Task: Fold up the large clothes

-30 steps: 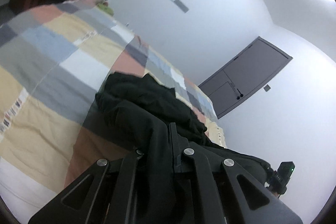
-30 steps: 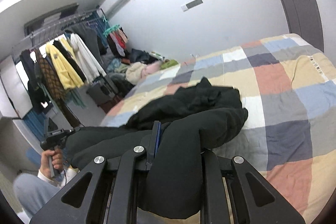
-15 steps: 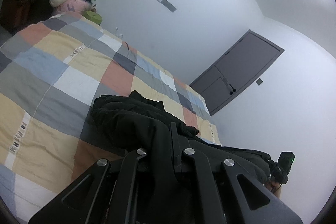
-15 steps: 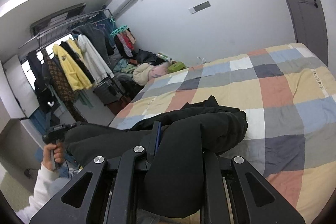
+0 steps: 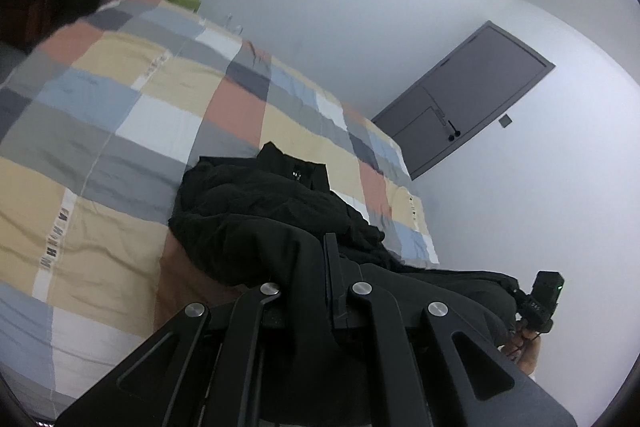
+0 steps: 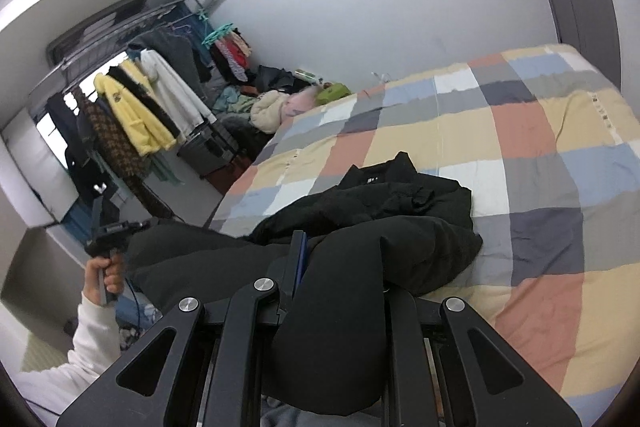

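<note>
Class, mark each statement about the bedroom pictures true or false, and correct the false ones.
1. Both tongs grip the black garment. True: left tongs and right tongs are shut on it.
2. The garment lies on a plain white sheet. False: on a checked bedspread.
3. A yellow coat hangs on the rack. True.
4. The grey door stands open. False: it is closed.

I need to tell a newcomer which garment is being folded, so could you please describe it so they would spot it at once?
Find the bed with the checked patchwork cover. On its near edge lies a black jacket, bunched up, its collar pointing toward the wall. It is the only garment on the bed, plain black against the coloured squares.
</note>
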A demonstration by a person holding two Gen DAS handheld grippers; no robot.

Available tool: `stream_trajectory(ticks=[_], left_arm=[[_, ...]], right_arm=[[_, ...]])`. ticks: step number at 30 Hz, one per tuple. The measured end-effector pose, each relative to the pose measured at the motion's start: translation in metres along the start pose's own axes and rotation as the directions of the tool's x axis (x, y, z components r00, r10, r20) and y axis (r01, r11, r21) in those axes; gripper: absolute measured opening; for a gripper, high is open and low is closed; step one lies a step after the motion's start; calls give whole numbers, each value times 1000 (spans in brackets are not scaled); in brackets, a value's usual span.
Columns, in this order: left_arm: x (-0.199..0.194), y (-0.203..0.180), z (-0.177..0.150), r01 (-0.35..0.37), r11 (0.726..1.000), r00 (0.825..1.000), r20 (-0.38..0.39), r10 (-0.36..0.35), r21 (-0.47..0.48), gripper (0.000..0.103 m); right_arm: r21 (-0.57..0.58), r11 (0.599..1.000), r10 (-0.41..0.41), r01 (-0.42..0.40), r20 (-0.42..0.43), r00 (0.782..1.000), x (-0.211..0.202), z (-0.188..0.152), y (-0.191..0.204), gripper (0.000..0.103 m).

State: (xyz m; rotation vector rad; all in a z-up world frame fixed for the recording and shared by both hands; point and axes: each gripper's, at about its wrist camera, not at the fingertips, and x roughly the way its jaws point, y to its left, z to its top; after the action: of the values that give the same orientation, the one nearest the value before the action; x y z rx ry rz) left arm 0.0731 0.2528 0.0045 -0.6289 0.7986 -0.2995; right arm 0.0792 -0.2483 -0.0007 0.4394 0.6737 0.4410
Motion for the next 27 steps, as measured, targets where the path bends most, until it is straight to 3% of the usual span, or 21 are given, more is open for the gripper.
stream_trajectory(ticks=[6,12,14,17,24,27], left_arm=[[49,22,50,-25,996,999,-44,21,-90,6],[131,55,114,-89,976,991,-115,67,-200,6],[165,74,132,-87,952,988,-147,45,-292,6],[208,94,157,-146,926,980,-180,87,-347,7],[294,133,188,-266,863,956,-234,179,-428,7],[333,145,198,-328,845,935,-272,227,-422,8]], right_arm=[[117,993,-10,13,-27,1000,51,52,-35,13],[270,961,-38,61,-89,995,122,105,-91,13],[378,920,-71,107,-109,992,152,118,-120,13],[482,863,-91,153,-151,984,197,129,-156,13],[565,785,-143,254,-233,962,277,146,-214,13],[577,757,-170,307,-280,945,304,147,-234,13]])
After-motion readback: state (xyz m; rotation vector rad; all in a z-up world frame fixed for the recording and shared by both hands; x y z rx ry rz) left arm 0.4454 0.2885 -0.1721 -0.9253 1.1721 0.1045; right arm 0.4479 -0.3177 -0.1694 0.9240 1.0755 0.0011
